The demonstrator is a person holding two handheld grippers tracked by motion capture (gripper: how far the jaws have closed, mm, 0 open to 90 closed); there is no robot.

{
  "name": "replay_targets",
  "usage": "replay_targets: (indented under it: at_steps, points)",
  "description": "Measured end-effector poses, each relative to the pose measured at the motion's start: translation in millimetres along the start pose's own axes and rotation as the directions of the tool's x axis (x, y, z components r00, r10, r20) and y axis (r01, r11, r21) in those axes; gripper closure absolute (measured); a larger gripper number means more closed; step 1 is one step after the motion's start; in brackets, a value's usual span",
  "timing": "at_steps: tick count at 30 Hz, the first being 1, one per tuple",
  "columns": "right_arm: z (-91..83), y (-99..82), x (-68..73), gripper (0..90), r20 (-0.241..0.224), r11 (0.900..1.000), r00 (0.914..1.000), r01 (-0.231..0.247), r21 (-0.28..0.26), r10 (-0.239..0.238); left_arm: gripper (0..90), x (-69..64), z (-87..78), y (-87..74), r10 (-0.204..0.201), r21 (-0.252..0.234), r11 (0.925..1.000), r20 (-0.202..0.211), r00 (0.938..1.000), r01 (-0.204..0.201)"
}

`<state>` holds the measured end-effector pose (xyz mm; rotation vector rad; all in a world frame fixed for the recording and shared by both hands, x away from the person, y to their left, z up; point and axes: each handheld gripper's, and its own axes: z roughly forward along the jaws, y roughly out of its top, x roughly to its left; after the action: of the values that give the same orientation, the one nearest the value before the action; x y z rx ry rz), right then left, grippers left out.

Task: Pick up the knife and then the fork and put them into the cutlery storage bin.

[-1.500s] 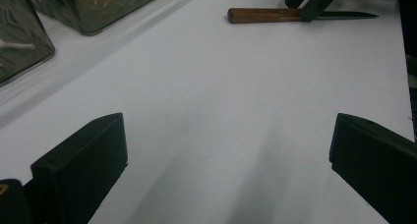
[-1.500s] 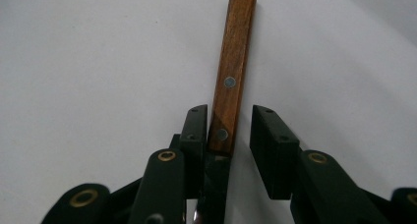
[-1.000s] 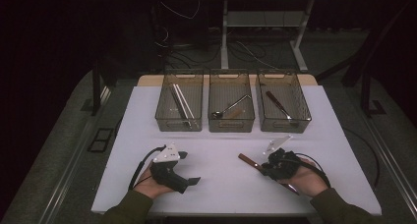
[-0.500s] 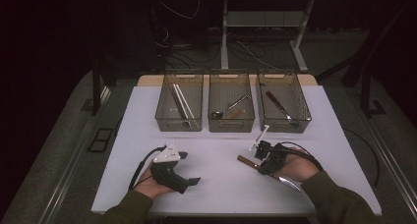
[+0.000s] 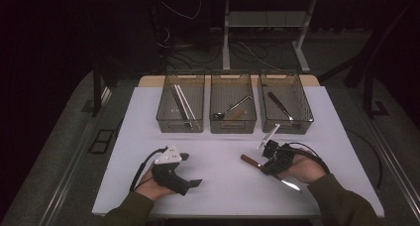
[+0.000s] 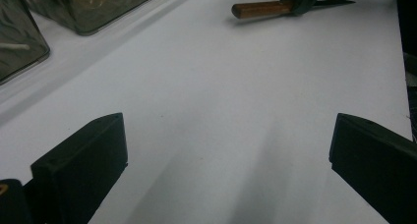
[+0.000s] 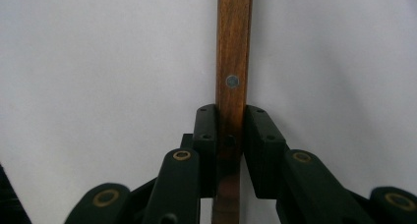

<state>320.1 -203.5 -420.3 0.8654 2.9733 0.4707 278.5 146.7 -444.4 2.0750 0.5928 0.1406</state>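
Jaws of right gripper (image 7: 230, 130) clamped on wooden handle of knife (image 5: 270, 171), lying on white desk (image 5: 218, 171) before three bins. Left gripper (image 5: 185, 170) jaws wide apart, holding nothing.

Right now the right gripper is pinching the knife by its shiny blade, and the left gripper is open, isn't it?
Not quite. The right gripper pinches the knife by its wooden handle, not the blade, as the right gripper view shows. The left gripper is open, with bare table between its jaws.
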Motion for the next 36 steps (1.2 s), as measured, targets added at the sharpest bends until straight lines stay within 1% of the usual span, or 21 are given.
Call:
replay_targets:
  at_steps: [2, 3, 5, 6, 7, 11, 14, 15, 17, 19, 22, 23, 27, 30, 32, 33, 34, 36]
  points:
    - [-3.0, -3.9, -3.1, 76.8, -0.017, 0.9992, 0.9997, -0.02, -0.033, 0.02, 0.0, 0.1, 0.0, 0.0, 0.001, 0.0, 1.0, 0.0, 1.0, -0.001]
    - [-4.9, -5.8, -4.8, 76.8, -0.023, 0.9985, 0.9994, -0.028, -0.048, 0.027, 0.0, 0.7, -0.5, 0.1, 0.009, 0.008, 0.9999, 0.0, 1.0, -0.009]
    - [-10.1, -8.7, -6.6, 76.8, -0.039, 0.9959, 0.9978, -0.056, -0.072, 0.053, 0.0, 0.5, -0.6, 0.1, 0.008, 0.007, 0.9999, 0.001, 1.0, -0.008]
    - [-12.7, -10.2, -8.3, 76.8, -0.041, 0.9943, 0.9975, -0.06, -0.088, 0.057, 0.0, 0.5, -0.7, 0.1, 0.007, 0.006, 1.0, 0.001, 1.0, -0.007]
    - [-15.8, -11.4, -8.4, 76.8, -0.058, 0.9903, 0.9951, -0.086, -0.109, 0.08, 0.0, 0.7, -0.7, 0.1, 0.008, 0.005, 1.0, 0.0, 1.0, -0.008]
    - [-28.3, -18.2, -14.9, 76.8, -0.063, 0.9763, 0.9928, -0.112, -0.185, 0.102, 0.0, 0.9, -0.9, 0.1, 0.011, 0.006, 0.9999, 0.002, 0.9999, -0.011]
    - [-38.3, -23.7, -18.6, 76.8, -0.073, 0.9601, 0.9899, -0.136, -0.245, 0.122, 0.0, 0.9, -1.3, 0.2, 0.009, 0.003, 0.9999, 0.003, 0.9999, -0.009]
    - [-41.9, -25.7, -20.4, 76.8, -0.075, 0.9542, 0.9899, -0.136, -0.266, 0.12, 0.0, 0.8, -1.3, 0.3, 0.009, 0.002, 1.0, 0.003, 1.0, -0.009]
    - [-48.5, -29.3, -23.5, 76.8, -0.09, 0.941, 0.987, -0.155, -0.301, 0.133, 0.0, 0.7, -1.2, 0.3, 0.007, 0.001, 1.0, 0.004, 1.0, -0.007]
    - [-54.3, -32.9, -26.8, 76.8, -0.085, 0.9274, 0.9852, -0.169, -0.334, 0.149, 0.0, 0.6, -1.2, 0.4, 0.007, 0.0, 1.0, 0.004, 1.0, -0.007]
    - [-61.1, -38.8, -32.0, 76.8, -0.093, 0.904, 0.9808, -0.194, -0.381, 0.171, 0.0, 0.7, -1.3, 0.5, 0.006, -0.001, 1.0, 0.004, 1.0, -0.006]
    - [-62.9, -40.5, -33.4, 76.9, -0.092, 0.8961, 0.9801, -0.198, -0.397, 0.176, 0.0, 1.3, -1.4, 0.7, 0.013, 0.0, 0.9999, 0.003, 0.9999, -0.013]
    - [-70.8, -46.4, -38.2, 76.8, -0.101, 0.8651, 0.9746, -0.224, -0.449, 0.2, 0.0, 1.2, -1.2, 0.5, 0.011, 0.0, 0.9999, 0.004, 0.9999, -0.011]
    - [-75.8, -50.1, -40.5, 76.8, -0.103, 0.8458, 0.9729, -0.231, -0.481, 0.207, 0.0, 1.3, -1.3, 0.6, 0.011, -0.001, 0.9999, 0.004, 0.9999, -0.011]
    - [-78.9, -52.2, -42.0, 76.8, -0.102, 0.8392, 0.9718, -0.235, -0.49, 0.212, 0.0, 1.7, -1.4, 0.7, 0.017, 0.0, 0.9999, 0.003, 0.9999, -0.017]
    - [-80.6, -53.1, -42.7, 76.8, -0.103, 0.8326, 0.9708, -0.239, -0.5, 0.217, 0.0, 1.6, -1.3, 0.7, 0.016, -0.001, 0.9999, 0.003, 0.9999, -0.016]
    - [-82.2, -54.0, -43.5, 76.8, -0.102, 0.8294, 0.9703, -0.24, -0.504, 0.219, 0.0, 1.2, -1.3, 0.5, 0.011, 0.0, 0.9999, 0.004, 0.9999, -0.011]
    - [-85.3, -55.5, -45.2, 76.8, -0.094, 0.8197, 0.9698, -0.241, -0.52, 0.225, 0.0, 1.3, -1.3, 0.6, 0.01, -0.001, 0.9999, 0.004, 0.9999, -0.01]
